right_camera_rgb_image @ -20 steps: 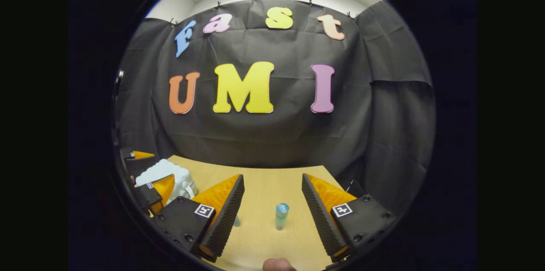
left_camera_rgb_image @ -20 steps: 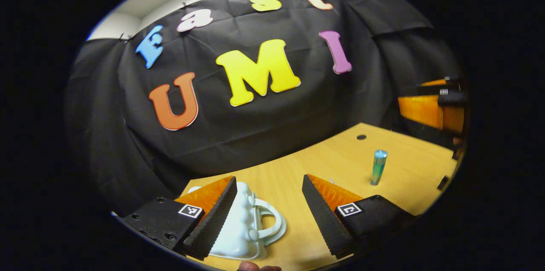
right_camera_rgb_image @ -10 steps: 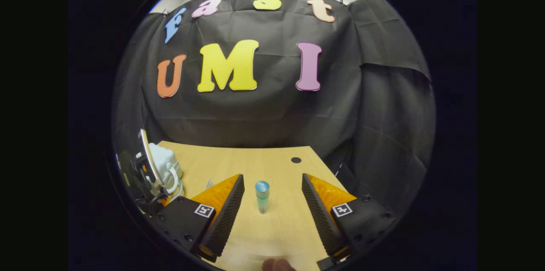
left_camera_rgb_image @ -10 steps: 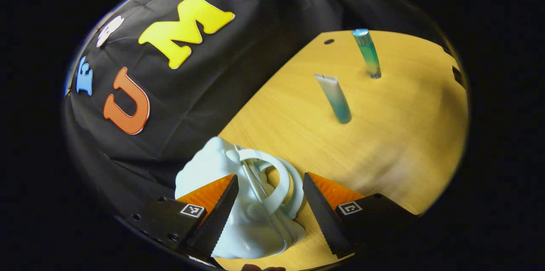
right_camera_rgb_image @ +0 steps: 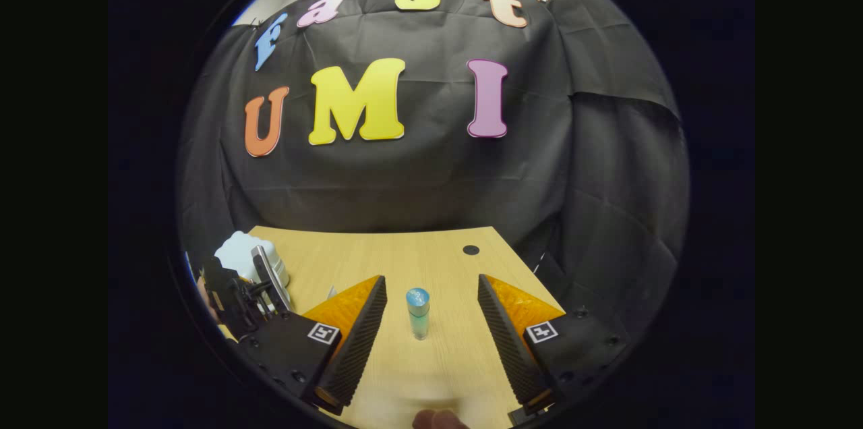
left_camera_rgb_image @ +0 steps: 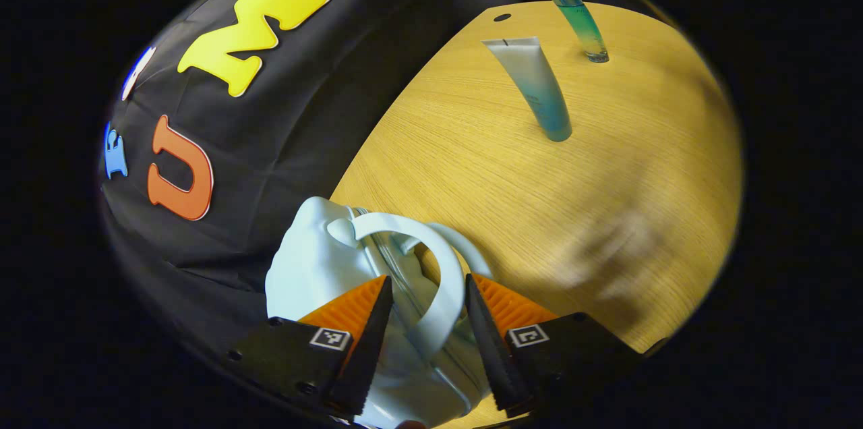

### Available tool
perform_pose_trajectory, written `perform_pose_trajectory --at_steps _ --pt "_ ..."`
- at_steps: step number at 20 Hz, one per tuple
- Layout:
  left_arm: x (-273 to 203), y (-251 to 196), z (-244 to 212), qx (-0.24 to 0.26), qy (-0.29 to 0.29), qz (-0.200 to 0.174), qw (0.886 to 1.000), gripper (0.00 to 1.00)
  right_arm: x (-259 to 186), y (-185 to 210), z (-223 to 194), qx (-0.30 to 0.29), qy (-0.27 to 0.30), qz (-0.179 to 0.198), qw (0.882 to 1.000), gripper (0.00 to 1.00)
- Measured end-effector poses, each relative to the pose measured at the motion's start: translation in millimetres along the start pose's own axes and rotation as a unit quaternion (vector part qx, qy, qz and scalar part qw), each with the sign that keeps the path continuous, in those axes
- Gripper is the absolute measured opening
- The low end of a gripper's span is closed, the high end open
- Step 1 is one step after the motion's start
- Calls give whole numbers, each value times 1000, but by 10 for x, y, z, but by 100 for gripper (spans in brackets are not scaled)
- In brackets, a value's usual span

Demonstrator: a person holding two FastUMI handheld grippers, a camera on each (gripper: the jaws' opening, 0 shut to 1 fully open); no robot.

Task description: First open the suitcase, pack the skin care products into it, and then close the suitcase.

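In the left gripper view, the left gripper [left_camera_rgb_image: 423,341] is seen with its jaws narrowed around the handle [left_camera_rgb_image: 441,280] of the little pale suitcase [left_camera_rgb_image: 317,267]. The white loop of the handle is framed right between the two fingers [left_camera_rgb_image: 367,348], and it can't really be told if both are pressing on it or just sitting close beside it. The suitcase is parked on the wooden table [left_camera_rgb_image: 512,213], near the edge by the black cloth wall [left_camera_rgb_image: 283,139], and it looks closed. Farther out on the table, a squeeze tube [left_camera_rgb_image: 536,88] is stood on its cap, and beyond it a slimmer clear bottle [left_camera_rgb_image: 576,21] with a teal tint is stood upright too. A small dark hole [left_camera_rgb_image: 501,17] in the tabletop is seen near the far edge.

In the right gripper view, the right gripper [right_camera_rgb_image: 431,338] is held with its jaws wide apart and nothing between them but bare table. The clear bottle [right_camera_rgb_image: 418,313] is seen upright just ahead, lined up in the gap between the fingers but not touched. Off to the left, the suitcase [right_camera_rgb_image: 244,255] is spotted with the left gripper [right_camera_rgb_image: 256,284] over it.
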State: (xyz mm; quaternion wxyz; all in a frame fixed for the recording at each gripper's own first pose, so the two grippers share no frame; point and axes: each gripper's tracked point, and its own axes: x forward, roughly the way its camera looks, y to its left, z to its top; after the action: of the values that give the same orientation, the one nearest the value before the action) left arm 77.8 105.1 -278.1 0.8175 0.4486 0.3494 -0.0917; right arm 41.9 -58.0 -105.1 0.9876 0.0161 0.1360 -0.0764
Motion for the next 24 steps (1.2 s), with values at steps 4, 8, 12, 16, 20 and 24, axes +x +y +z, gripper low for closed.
perform_pose_trajectory --at_steps 4,8,12,16,20,24 --pt "-18 -87 64 6 -10 -20 1000 34 38 -36 -50 -1 10 -6 1000 81" --pt "-172 41 197 -15 -39 -28 999 17 29 19 -66 1 12 -3 1000 82" --pt "-398 380 263 -59 -78 -43 994 6 -8 109 -57 4 11 4 1000 82" --pt "-712 863 245 -111 -121 -52 985 3 -52 256 12 -3 9 12 1000 81" --pt "-895 1317 113 -175 -153 -49 971 3 -76 395 47 -3 6 17 1000 82" --pt "-1089 1974 -171 -183 -173 8 968 3 -129 497 113 -8 2 19 1000 81"
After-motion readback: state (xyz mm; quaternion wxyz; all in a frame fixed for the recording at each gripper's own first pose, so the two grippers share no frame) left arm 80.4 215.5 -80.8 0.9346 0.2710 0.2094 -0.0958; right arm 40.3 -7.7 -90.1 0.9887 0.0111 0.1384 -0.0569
